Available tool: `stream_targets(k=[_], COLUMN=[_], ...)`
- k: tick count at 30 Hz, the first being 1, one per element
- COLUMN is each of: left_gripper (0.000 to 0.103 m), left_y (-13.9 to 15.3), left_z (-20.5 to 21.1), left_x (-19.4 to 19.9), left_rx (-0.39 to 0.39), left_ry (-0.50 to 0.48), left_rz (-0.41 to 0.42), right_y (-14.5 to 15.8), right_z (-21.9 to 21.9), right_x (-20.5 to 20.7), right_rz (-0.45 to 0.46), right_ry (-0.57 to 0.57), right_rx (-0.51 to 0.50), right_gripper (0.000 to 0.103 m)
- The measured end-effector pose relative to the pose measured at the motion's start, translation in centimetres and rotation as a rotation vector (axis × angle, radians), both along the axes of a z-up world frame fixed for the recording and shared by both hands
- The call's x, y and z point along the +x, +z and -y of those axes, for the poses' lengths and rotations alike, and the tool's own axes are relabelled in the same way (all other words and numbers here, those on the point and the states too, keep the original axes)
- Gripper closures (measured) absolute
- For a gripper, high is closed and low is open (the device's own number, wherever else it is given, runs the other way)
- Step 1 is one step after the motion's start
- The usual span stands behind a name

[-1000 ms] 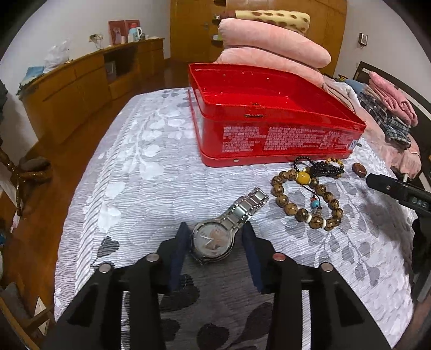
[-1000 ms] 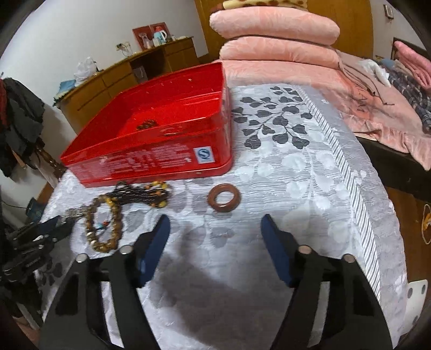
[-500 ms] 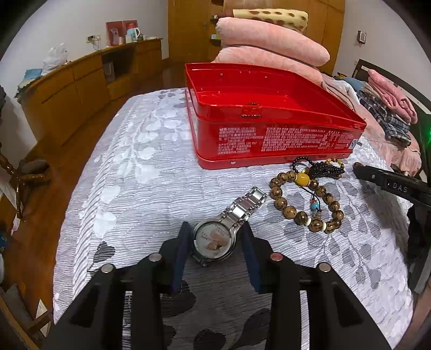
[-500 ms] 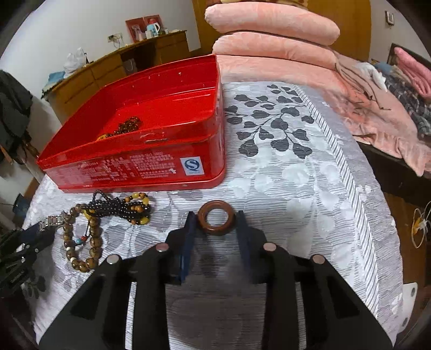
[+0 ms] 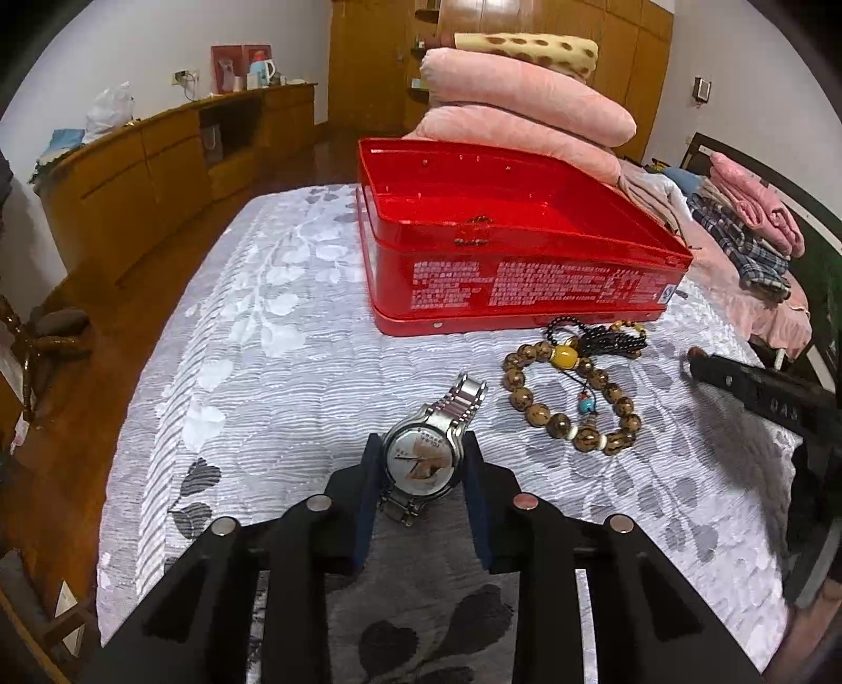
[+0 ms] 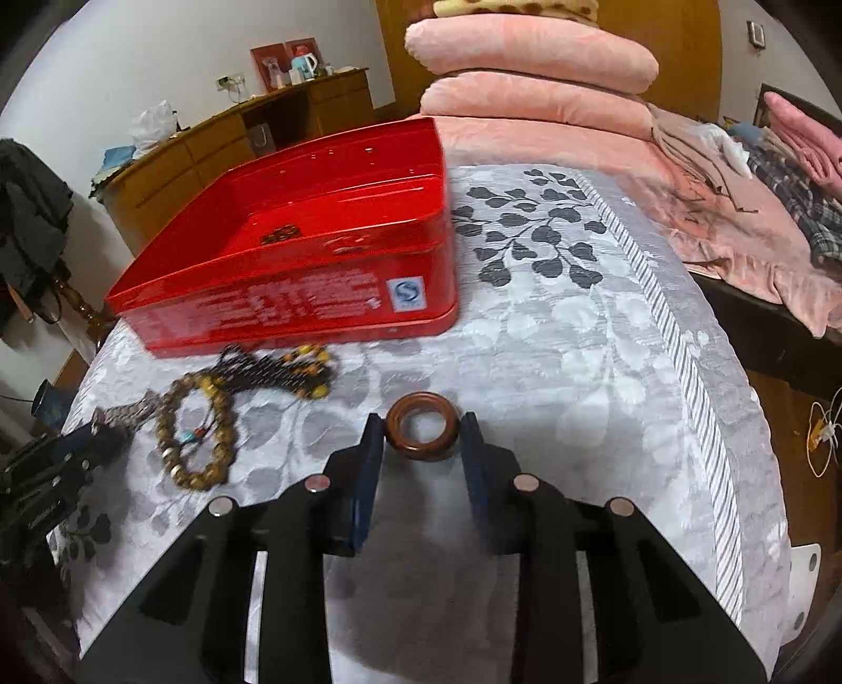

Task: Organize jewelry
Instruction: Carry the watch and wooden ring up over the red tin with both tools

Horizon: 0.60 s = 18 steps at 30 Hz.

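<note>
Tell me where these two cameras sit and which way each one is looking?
Left wrist: sits on the left claw, looking forward over the bed at the watch it grips and the red box; the other claw shows at the right edge.
Right wrist: sits on the right claw, looking forward at the brown ring it grips; the left claw shows at far left.
Shared: red box, bead bracelet, pink pillows.

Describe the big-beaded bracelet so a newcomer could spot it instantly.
Find the red tin on the grey leaf-patterned bedspread. In front of it, right of the silver watch, lies the brown bead bracelet. Unlike the small-beaded black strand touching it, it has large beads and one yellow bead.
</note>
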<state>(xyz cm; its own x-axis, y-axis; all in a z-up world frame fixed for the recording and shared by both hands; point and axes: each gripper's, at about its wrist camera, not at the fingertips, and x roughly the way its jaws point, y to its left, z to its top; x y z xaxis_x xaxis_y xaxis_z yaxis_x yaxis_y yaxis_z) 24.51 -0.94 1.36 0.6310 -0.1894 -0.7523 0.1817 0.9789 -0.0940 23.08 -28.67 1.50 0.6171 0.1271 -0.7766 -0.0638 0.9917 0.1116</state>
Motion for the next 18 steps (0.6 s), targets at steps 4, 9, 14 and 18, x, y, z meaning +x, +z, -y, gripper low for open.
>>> stream_targets(k=[4, 9, 14, 18], left_gripper=[0.073, 0.073, 0.073, 0.073], left_y=[0.4, 1.2, 2.2, 2.8], left_z=[0.2, 0.4, 0.6, 0.8], left_x=[-0.6, -1.3, -2.0, -2.4], left_rx=[-0.012, -0.023, -0.031, -0.030], left_ry=[0.002, 0.008, 0.005, 0.011], left_rz=[0.017, 0.045, 0.072, 0.090], right_y=[0.7, 1.9, 3.3, 4.1], right_z=[-1.1, -2.6, -4.2, -4.9], right_x=[-1.7, -3.6, -4.8, -5.4], right_rz=[0.021, 0.046, 0.075, 0.090], right_ry=[0.027, 0.066, 0.104, 0.119], right_rx=[-0.005, -0.009, -0.015, -0.014], right_gripper=[0.074, 0.074, 0.074, 0.074])
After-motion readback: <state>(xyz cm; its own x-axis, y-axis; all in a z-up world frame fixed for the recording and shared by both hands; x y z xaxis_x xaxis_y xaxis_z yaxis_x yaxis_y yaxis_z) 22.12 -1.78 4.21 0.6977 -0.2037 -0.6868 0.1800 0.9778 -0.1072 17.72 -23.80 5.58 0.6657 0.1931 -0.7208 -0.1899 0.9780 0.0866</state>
